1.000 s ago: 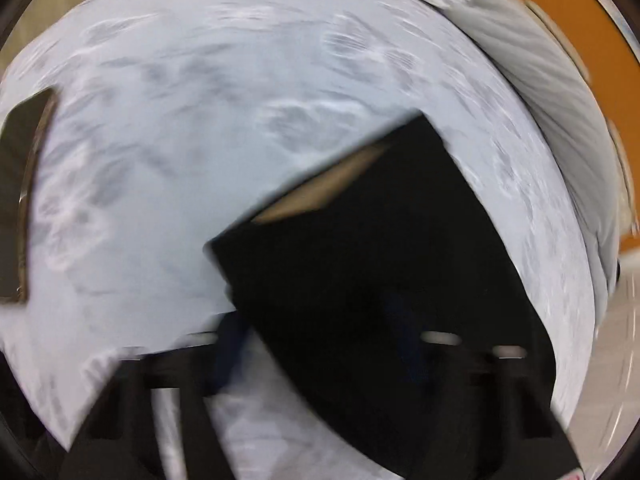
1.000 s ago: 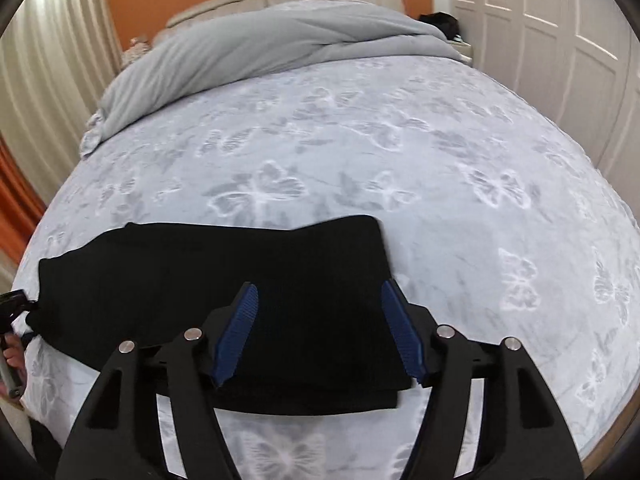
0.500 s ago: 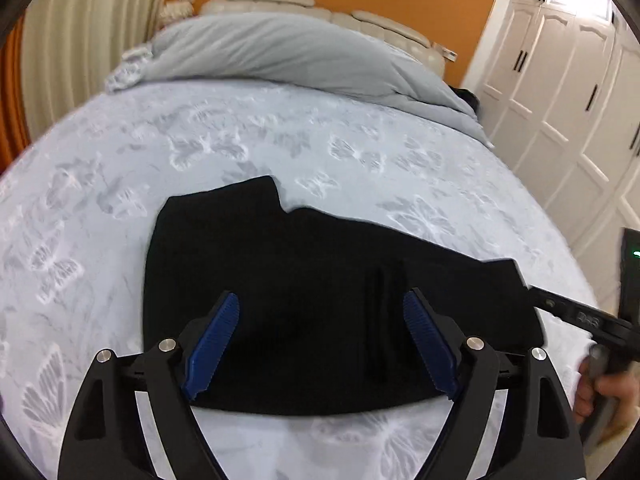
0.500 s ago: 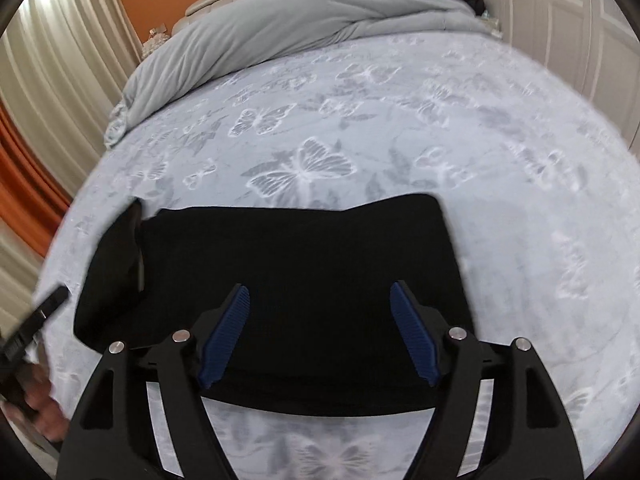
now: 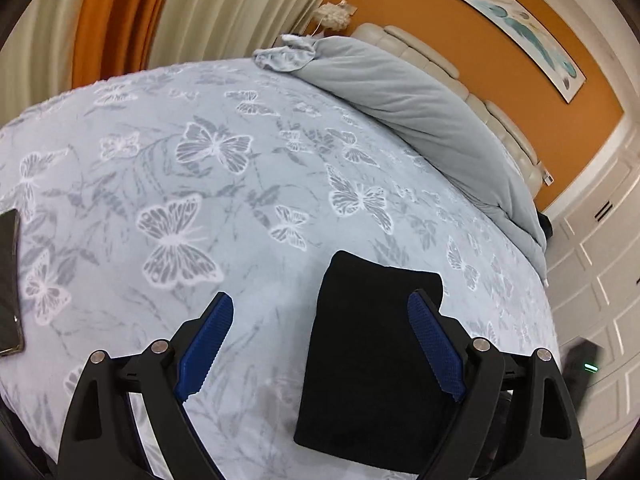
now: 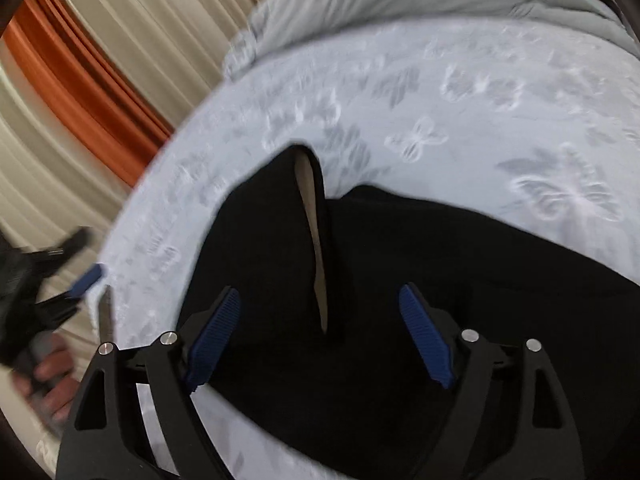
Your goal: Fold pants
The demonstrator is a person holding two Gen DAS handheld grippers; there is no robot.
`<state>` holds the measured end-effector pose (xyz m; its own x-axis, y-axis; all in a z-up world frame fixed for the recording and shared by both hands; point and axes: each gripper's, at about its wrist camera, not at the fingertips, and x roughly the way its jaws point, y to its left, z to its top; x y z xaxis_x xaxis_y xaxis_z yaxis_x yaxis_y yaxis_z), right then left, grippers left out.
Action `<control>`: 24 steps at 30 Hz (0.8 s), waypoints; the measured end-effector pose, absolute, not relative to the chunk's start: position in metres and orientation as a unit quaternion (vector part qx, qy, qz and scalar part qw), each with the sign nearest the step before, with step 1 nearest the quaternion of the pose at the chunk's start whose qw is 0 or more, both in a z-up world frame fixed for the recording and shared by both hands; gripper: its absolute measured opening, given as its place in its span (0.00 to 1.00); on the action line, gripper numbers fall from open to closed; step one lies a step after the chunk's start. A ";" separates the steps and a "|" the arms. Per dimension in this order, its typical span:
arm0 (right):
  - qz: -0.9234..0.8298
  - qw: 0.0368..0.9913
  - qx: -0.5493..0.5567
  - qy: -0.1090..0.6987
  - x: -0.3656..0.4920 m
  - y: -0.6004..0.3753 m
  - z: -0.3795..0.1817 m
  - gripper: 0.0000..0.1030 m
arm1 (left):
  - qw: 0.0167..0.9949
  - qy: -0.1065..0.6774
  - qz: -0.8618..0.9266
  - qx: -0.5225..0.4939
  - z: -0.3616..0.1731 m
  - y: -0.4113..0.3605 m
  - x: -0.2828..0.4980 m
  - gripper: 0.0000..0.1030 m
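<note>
The black pants lie folded on the pale butterfly-print bedspread. In the left wrist view my left gripper hovers above the bed with its jaws opening wide; the pants' left edge lies below the gap, and no pad touches cloth. In the blurred right wrist view the pants fill the lower frame, one folded-over flap showing a tan inner strip. My right gripper hangs over them, jaws opening, nothing pinched. The left gripper and a hand show at that view's left edge.
A grey duvet is bunched at the head of the bed below a cream headboard. A dark phone lies on the bedspread at the far left. Curtains hang beyond the bed; white wardrobe doors stand to the right.
My left gripper has let go of the pants, opened, risen and swung left. My right gripper has swept left across the pants, its jaws wider. The pants now lie folded shorter.
</note>
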<state>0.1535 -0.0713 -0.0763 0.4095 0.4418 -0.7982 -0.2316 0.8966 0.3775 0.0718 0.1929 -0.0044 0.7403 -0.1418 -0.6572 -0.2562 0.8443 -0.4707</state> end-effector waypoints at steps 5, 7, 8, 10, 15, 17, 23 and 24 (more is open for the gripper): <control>0.222 0.812 0.099 0.531 0.159 -0.038 -0.103 0.33 | 0.895 0.353 0.014 -0.272 0.004 0.185 0.071 0.84; 0.239 0.822 0.101 0.507 0.152 -0.038 -0.084 0.14 | 0.897 0.355 0.006 -0.264 0.004 0.179 0.075 0.84; 0.243 0.829 0.114 0.491 0.148 -0.043 -0.069 0.14 | 0.897 0.358 -0.004 -0.261 0.004 0.176 0.076 0.84; 0.252 0.847 0.136 0.448 0.136 -0.065 -0.029 0.13 | 0.895 0.362 -0.029 -0.259 0.003 0.170 0.077 0.84; 0.204 0.889 0.150 0.381 0.090 -0.159 0.037 0.12 | 0.898 0.355 -0.095 -0.242 0.007 0.144 0.068 0.84; 0.150 0.901 0.156 0.375 0.065 -0.219 0.037 0.12 | 0.896 0.362 -0.120 -0.228 0.005 0.127 0.066 0.84; -0.012 0.874 0.177 0.453 0.032 -0.342 -0.046 0.12 | 0.878 0.410 -0.161 -0.187 -0.018 0.073 0.072 0.84; -0.017 0.865 0.180 0.468 0.034 -0.348 -0.059 0.12 | 0.878 0.412 -0.163 -0.179 -0.020 0.066 0.072 0.84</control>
<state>0.0336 -0.3479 -0.0587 0.5619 0.1388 -0.8155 0.1972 0.9349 0.2951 0.0719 0.0662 -0.0197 0.6077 -0.4332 -0.6657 0.1379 0.8830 -0.4487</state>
